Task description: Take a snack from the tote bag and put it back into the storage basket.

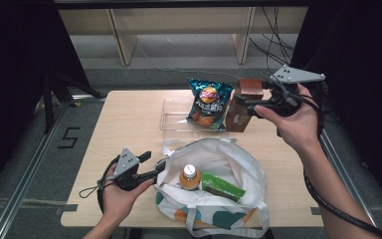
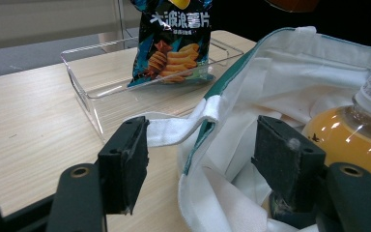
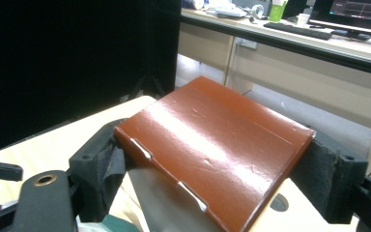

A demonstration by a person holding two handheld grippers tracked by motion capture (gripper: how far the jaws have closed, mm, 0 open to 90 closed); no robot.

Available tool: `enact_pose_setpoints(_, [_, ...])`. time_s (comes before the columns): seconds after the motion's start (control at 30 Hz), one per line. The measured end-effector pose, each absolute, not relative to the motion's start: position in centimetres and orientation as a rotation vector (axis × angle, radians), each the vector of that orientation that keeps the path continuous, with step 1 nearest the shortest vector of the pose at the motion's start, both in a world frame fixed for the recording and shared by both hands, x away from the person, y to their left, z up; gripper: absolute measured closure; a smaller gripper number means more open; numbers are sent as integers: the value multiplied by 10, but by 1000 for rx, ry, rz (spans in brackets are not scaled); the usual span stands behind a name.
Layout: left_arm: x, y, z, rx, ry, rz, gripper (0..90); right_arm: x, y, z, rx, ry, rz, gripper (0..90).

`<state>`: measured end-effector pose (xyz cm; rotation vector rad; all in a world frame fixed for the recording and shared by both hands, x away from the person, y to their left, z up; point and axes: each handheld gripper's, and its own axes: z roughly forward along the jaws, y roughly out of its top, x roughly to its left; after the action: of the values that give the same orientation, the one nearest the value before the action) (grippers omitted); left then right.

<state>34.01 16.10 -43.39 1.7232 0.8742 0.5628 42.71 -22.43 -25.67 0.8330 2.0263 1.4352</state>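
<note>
A white tote bag (image 1: 241,162) (image 2: 290,67) lies open near the table's front edge. Inside it are an orange juice bottle (image 1: 190,178) (image 2: 352,135) and a green packet (image 1: 222,185). My left gripper (image 1: 151,164) (image 2: 205,159) stands open astride the bag's left rim, one jaw outside and one inside, with loose fabric between the pads. My right gripper (image 1: 246,102) (image 3: 215,174) is shut on a brown box (image 1: 237,118) (image 3: 212,145), held above the table's back right, just right of a blue chip bag (image 1: 209,104) (image 2: 174,43).
The chip bag leans in a clear plastic tray (image 1: 171,114) (image 2: 84,87) at the back middle of the wooden table (image 1: 124,124). Cables trail from both grippers. Behind the table are shelf legs and loose wires on the floor.
</note>
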Motion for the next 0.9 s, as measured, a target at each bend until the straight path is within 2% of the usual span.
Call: enact_pose_setpoints(0.9, [340, 162, -433, 1733, 857, 578, 363, 470, -210, -282, 860, 2010, 1380, 214])
